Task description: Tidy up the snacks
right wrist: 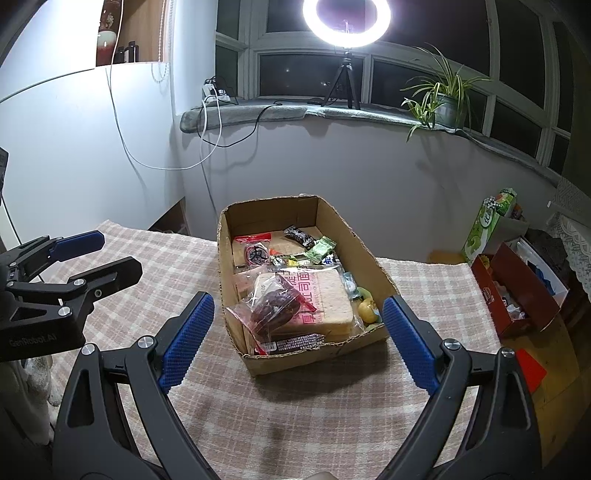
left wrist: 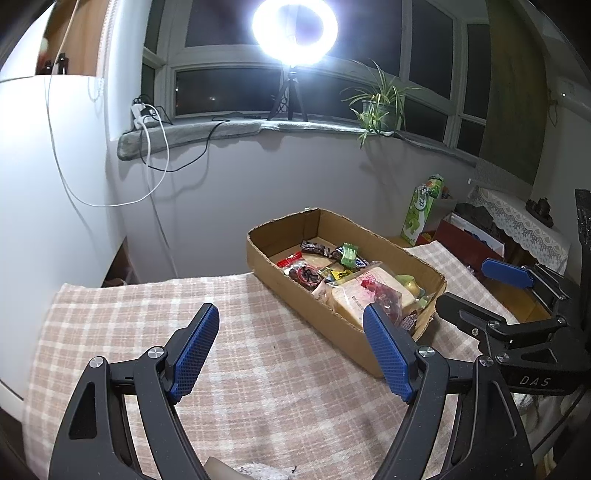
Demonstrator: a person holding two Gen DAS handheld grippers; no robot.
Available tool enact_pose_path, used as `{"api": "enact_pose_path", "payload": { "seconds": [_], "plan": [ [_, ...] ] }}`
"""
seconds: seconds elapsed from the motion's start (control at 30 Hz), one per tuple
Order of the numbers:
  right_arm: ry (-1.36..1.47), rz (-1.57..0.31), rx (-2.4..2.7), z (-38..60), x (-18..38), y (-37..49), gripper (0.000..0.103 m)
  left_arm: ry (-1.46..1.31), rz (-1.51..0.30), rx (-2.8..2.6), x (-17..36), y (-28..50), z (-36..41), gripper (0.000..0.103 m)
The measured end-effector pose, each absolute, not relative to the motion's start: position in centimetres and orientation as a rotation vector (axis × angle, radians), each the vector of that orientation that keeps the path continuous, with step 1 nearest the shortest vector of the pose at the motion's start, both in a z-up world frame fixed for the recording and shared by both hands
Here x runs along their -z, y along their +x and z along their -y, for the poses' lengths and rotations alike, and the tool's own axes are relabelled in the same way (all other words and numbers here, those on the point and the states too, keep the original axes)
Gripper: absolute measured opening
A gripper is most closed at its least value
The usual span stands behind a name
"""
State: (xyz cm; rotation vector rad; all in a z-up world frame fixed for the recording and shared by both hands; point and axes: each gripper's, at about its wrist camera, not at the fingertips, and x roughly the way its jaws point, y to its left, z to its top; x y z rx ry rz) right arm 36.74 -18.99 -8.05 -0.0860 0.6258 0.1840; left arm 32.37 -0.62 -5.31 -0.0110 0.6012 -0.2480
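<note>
Here, two claws, both spread wide and empty: left gripper [left wrist: 290, 332] over bare checked cloth [left wrist: 258, 387], right gripper [right wrist: 297, 321] framing the near end of one cardboard box [right wrist: 310, 356]. Nothing between the blue pads [right wrist: 184, 339] of either. Inside the box, all the snacks on view: one wrapped loaf of sliced bread [right wrist: 325, 299], one clear packet with a dark red filling [right wrist: 273, 308] lying on top of it, one round red-and-black packet [right wrist: 255, 254] toward the far left corner, one green sweet [right wrist: 321, 247], a scatter of small dark wrappers too jumbled to count. Outward: one ring light [right wrist: 347, 22] on a tripod on the windowsill, one potted plant [right wrist: 443, 96] beside it, one green carton [right wrist: 487, 225] and one red open box [right wrist: 517, 299] right of the cloth. No obstruction between claws and box.
</note>
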Motion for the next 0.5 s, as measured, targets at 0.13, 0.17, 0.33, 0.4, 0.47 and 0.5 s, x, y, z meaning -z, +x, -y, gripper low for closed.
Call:
{"api": "enact_pose_path", "payload": {
  "seconds": [0.13,0.17,0.33,0.4,0.47,0.5],
  "plan": [
    [-0.087,-0.627,-0.185,18.97,8.07,36.74,0.095,-0.010,-0.601,0.249,5.32,32.37,0.61,0.081],
    [-0.087,-0.626,-0.186,19.00,8.05,36.76,0.095,-0.010,-0.602,0.248,5.32,32.38,0.62,0.081],
    [-0.086,-0.630,-0.185,19.03,8.13,36.77,0.095,-0.008,-0.598,0.251,5.37,32.36,0.63,0.080],
    [-0.086,-0.633,-0.186,19.12,8.23,36.80,0.095,-0.002,-0.593,0.253,5.28,32.20,0.68,0.081],
    [-0.087,-0.637,-0.185,19.18,8.37,36.86,0.095,-0.001,-0.590,0.249,5.19,32.15,0.63,0.080],
    [-0.087,-0.637,-0.185,19.18,8.37,36.86,0.095,-0.003,-0.592,0.250,5.19,32.22,0.57,0.080]
  ]
}}
